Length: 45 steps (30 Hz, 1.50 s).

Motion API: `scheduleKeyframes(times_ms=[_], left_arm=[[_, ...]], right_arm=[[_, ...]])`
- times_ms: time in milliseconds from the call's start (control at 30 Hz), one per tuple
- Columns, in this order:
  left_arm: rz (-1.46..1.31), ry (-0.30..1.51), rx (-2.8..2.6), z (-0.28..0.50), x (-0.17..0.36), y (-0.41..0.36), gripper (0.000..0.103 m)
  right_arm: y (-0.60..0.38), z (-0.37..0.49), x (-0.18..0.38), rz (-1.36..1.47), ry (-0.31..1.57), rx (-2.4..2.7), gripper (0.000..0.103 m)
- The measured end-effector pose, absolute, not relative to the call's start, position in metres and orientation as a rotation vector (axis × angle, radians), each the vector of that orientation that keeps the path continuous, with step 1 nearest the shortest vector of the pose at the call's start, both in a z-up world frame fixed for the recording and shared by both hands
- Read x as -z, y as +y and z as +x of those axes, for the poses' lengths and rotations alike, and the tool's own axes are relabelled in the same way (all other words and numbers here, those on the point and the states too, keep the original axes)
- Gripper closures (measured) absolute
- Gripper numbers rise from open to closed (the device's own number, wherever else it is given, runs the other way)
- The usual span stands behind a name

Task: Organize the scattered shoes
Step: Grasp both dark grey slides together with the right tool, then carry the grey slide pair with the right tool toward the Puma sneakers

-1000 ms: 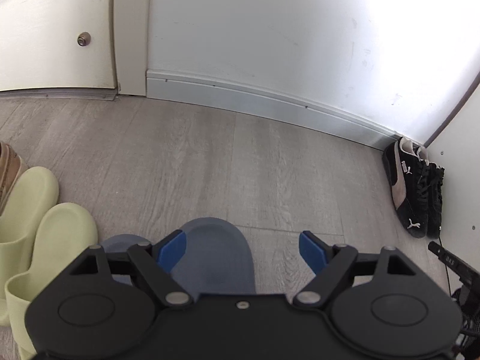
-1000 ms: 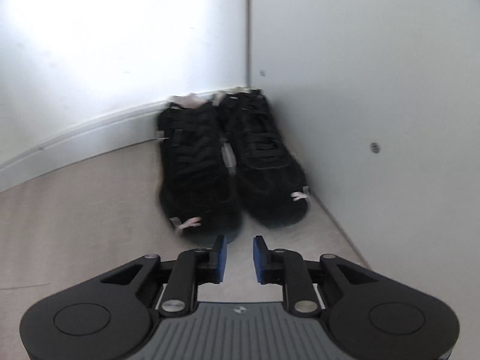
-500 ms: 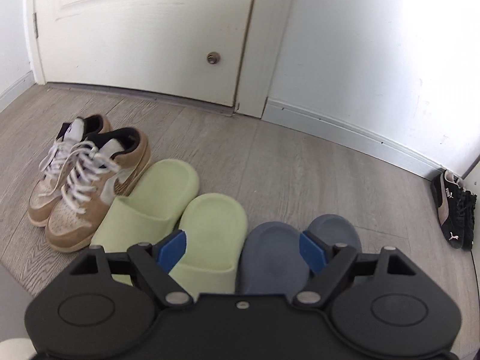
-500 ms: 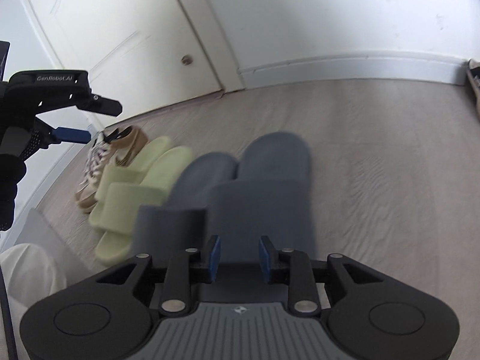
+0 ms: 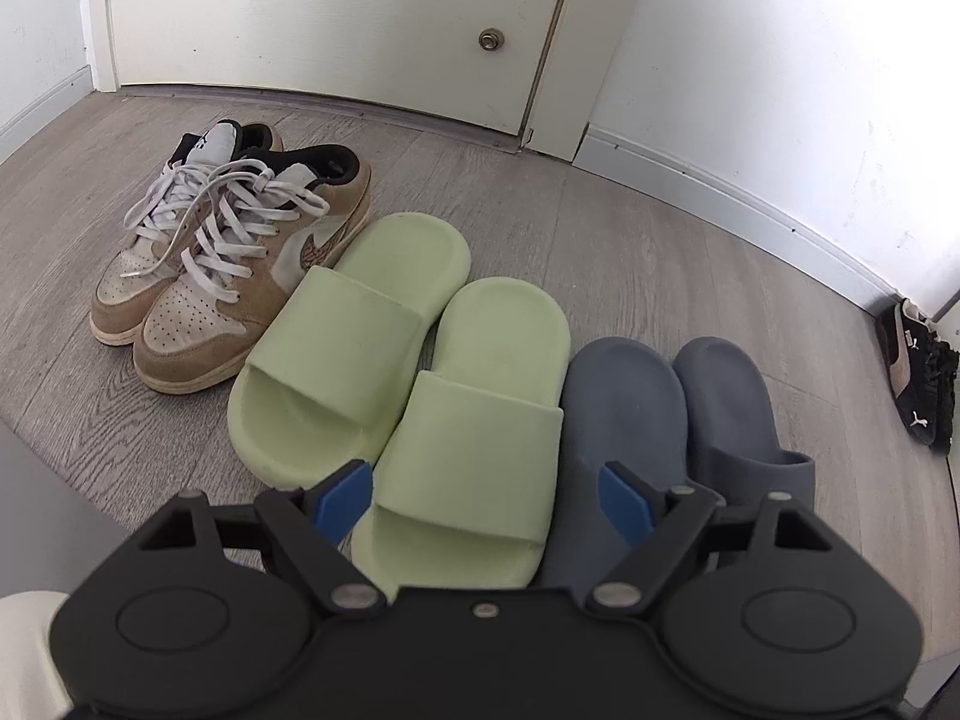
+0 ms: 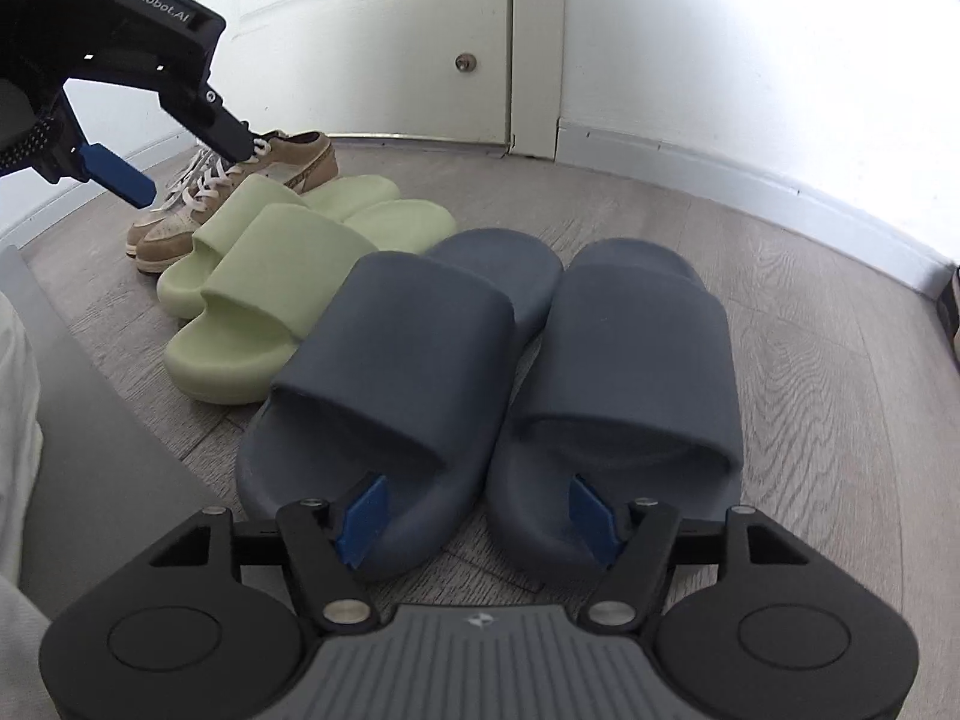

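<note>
Three pairs stand side by side on the wood floor. From left they are tan sneakers (image 5: 228,264) with white laces, pale green slides (image 5: 390,360) and dark blue slides (image 5: 660,420). A black pair of sneakers (image 5: 918,372) sits apart in the far right corner. My left gripper (image 5: 486,495) hangs open above the near end of a green slide, holding nothing. My right gripper (image 6: 477,516) is opening its jaws just above the near ends of the blue slides (image 6: 510,360), pads clear of them. The right wrist view also shows the green slides (image 6: 288,276), the tan sneakers (image 6: 240,192) and the left gripper (image 6: 195,171).
A white door (image 5: 336,18) with a round knob closes the back, and a white wall with a baseboard (image 5: 750,204) runs to the right corner. A grey panel (image 5: 36,510) and pale clothing (image 6: 18,420) sit at the near left.
Both views have swung left, from the corner with the black sneakers to the row of slides and tan sneakers. The right gripper's jaws have gone from nearly shut to wide apart.
</note>
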<state>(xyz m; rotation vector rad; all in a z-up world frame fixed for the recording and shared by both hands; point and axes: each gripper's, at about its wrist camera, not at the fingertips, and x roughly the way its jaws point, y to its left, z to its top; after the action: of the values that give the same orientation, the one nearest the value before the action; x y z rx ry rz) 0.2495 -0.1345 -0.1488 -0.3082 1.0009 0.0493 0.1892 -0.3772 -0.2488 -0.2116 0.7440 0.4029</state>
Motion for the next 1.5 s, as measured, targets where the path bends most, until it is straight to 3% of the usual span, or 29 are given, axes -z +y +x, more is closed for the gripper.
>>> scheduleKeyframes(times_ms=[833, 933, 1033, 1100, 1167, 1500], left_arm=[[-0.330, 1.033, -0.068, 0.250, 0.158, -0.124, 0.020], [-0.323, 1.038, -0.074, 0.251, 0.160, -0.124, 0.020], [-0.314, 1.037, -0.076, 0.252, 0.160, -0.125, 0.020], [-0.307, 1.035, -0.079, 0.252, 0.159, -0.127, 0.020], [-0.306, 1.035, -0.077, 0.252, 0.159, -0.128, 0.020], [-0.272, 1.034, -0.067, 0.256, 0.158, -0.142, 0.020]], right_arm=[[-0.373, 0.251, 0.282, -0.134, 0.573, -0.238, 0.031], [-0.373, 0.263, 0.284, -0.105, 0.567, -0.261, 0.040], [-0.368, 0.265, 0.283, -0.113, 0.549, -0.259, 0.055], [-0.366, 0.263, 0.280, -0.132, 0.529, -0.245, 0.075], [-0.364, 0.263, 0.275, -0.161, 0.512, -0.219, 0.082], [-0.420, 0.262, 0.239, -0.089, 0.472, -0.054, 0.084]])
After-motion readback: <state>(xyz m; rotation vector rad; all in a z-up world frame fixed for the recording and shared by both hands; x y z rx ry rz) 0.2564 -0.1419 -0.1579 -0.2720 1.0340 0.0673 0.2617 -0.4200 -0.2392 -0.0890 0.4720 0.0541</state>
